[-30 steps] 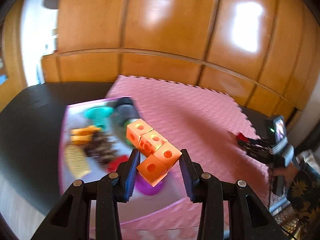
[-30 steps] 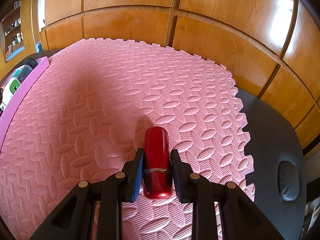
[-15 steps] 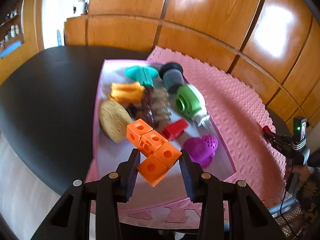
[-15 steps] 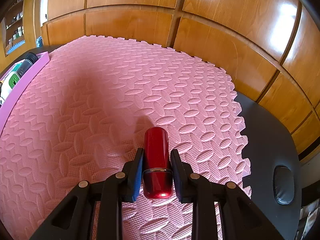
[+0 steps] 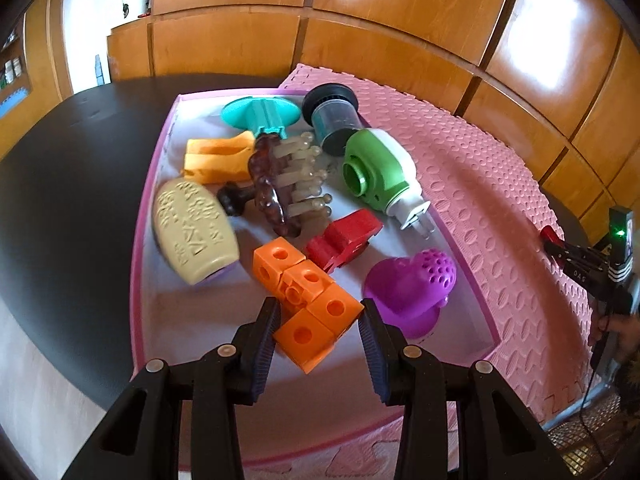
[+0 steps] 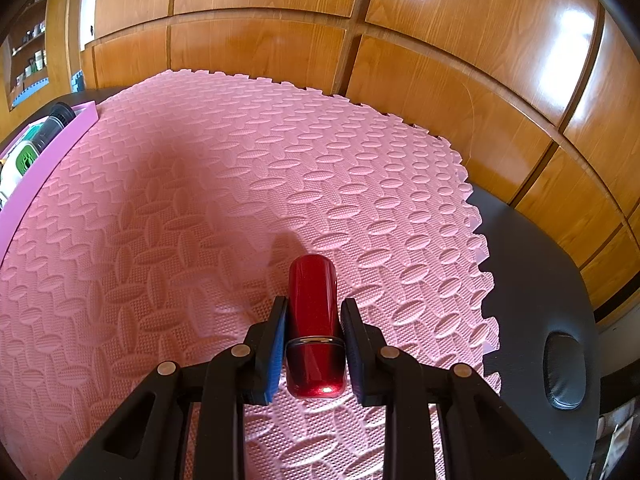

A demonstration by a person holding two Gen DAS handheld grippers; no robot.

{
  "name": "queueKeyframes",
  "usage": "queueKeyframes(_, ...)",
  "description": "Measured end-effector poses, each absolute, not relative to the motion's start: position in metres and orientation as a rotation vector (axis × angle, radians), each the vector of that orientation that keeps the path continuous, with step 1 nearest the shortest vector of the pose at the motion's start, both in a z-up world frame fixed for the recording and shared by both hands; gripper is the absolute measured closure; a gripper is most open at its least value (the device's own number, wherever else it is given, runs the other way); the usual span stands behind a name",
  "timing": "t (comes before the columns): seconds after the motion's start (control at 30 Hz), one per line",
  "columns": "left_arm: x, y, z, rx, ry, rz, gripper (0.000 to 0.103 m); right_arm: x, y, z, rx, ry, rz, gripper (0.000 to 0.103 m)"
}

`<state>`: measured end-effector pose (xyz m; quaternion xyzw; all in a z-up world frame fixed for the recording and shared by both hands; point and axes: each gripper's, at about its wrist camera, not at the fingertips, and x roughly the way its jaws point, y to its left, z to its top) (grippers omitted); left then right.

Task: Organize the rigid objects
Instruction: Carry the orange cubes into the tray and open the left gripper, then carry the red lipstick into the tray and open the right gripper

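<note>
Orange cube chain (image 5: 304,296), clamped in left gripper (image 5: 318,322), now hangs lower over the tray (image 5: 138,264); "OAG" shows on the right gripper (image 6: 313,320), which stays closed on a red cylinder (image 6: 313,320).

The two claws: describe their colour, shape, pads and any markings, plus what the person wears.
Both claws, left claw and right claw, are matte black plastic: two angular arms with cut-out slots and round silver rivets. Each finger carries a ribbed blue pad. The left-wrist view shows white lettering on the right claw, a green light on its unit, and a dark floral sleeve.
</note>
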<state>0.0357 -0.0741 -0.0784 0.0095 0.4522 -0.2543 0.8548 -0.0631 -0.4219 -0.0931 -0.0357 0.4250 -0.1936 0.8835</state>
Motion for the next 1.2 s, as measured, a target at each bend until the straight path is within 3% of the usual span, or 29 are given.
queueKeyframes(0.27, 0.032, -0.074, -0.078, 0.02, 0.942, -0.546, 0.052, -0.063, -0.421, -0.093, -0.084, 0.887, -0.405, 0.078)
queueKeyframes(0.6, 0.018, -0.051, -0.058, 0.007, 0.88, -0.484, 0.046, -0.062, -0.419, -0.092, -0.098, 0.889, -0.411, 0.078)
queueKeyframes(1.2, 0.006, -0.023, -0.036, 0.055, 0.79, -0.298, 0.046, -0.06, -0.422, -0.091, -0.043, 0.907, -0.433, 0.078)
